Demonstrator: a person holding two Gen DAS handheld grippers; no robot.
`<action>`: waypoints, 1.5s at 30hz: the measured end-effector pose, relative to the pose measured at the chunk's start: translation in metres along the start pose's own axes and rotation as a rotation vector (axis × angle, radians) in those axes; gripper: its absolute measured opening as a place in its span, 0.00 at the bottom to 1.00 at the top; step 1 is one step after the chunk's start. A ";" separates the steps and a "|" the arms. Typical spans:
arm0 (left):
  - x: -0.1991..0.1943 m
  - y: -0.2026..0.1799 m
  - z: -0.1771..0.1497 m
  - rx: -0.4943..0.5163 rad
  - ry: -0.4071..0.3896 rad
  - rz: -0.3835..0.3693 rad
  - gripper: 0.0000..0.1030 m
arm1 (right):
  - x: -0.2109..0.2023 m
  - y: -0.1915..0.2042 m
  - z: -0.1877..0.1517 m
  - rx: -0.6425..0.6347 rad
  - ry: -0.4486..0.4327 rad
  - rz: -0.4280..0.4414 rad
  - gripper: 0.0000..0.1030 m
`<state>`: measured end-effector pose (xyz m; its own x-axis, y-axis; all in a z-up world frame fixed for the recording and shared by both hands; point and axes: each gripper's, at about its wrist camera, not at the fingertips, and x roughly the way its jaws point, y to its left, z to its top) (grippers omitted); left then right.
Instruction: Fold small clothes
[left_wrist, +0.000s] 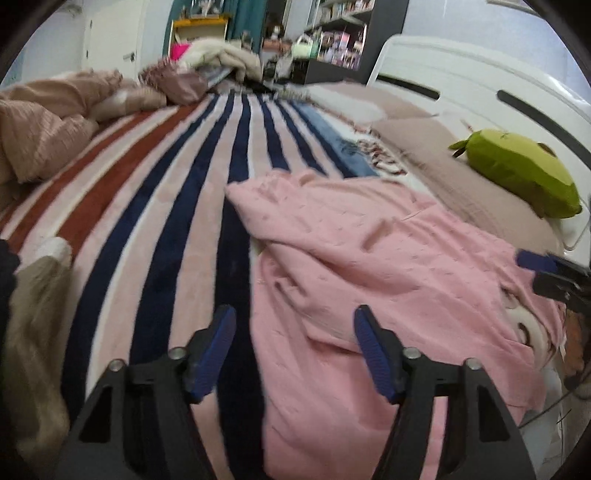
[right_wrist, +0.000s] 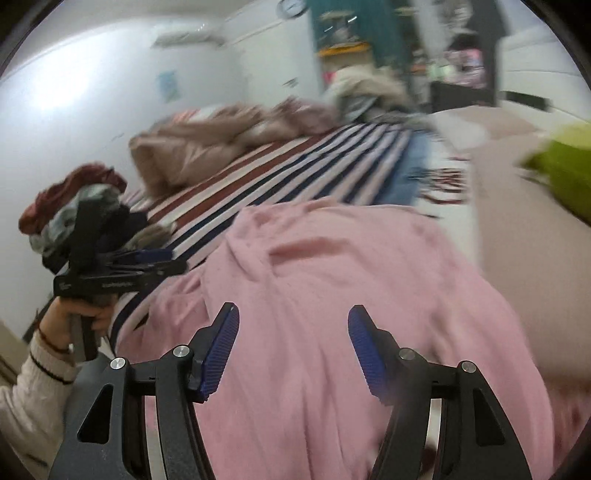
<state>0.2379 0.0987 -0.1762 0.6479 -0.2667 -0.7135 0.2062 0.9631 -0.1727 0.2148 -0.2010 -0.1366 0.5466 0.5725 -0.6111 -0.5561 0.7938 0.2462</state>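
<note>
While the pink top (left_wrist: 369, 280) lies crumpled on the striped blanket (left_wrist: 177, 192) of the bed, both grippers hang over it with nothing in them. The left gripper (left_wrist: 295, 354) is over the left edge of the pink top, and its blue fingers (left_wrist: 214, 354) are wide apart. The right gripper (right_wrist: 293, 354) is over the middle of the pink top, and its fingers (right_wrist: 218, 358) are wide apart too. From the right wrist view, the person's left hand (right_wrist: 85, 317) holds the handle of the left gripper, just left of the pink top. A green plush toy (left_wrist: 521, 170) lies on a pillow to the right of the pink top. A tan bundle of bedding (left_wrist: 44, 125) sits far off to the left of it. A pile of dark clothes (right_wrist: 77, 206) is behind the left gripper.
</note>
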 end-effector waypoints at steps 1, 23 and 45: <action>0.006 0.005 0.002 0.004 0.019 -0.004 0.54 | 0.015 0.001 0.008 -0.008 0.021 0.023 0.54; 0.046 0.021 0.012 0.054 0.090 -0.161 0.56 | 0.204 0.023 0.078 -0.076 0.185 -0.143 0.04; 0.041 0.008 0.012 0.103 -0.005 0.128 0.08 | 0.136 0.026 0.050 -0.044 0.214 -0.061 0.58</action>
<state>0.2748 0.0949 -0.1990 0.6774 -0.1423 -0.7217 0.1957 0.9806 -0.0096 0.3063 -0.0919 -0.1755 0.4370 0.4635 -0.7708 -0.5553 0.8132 0.1741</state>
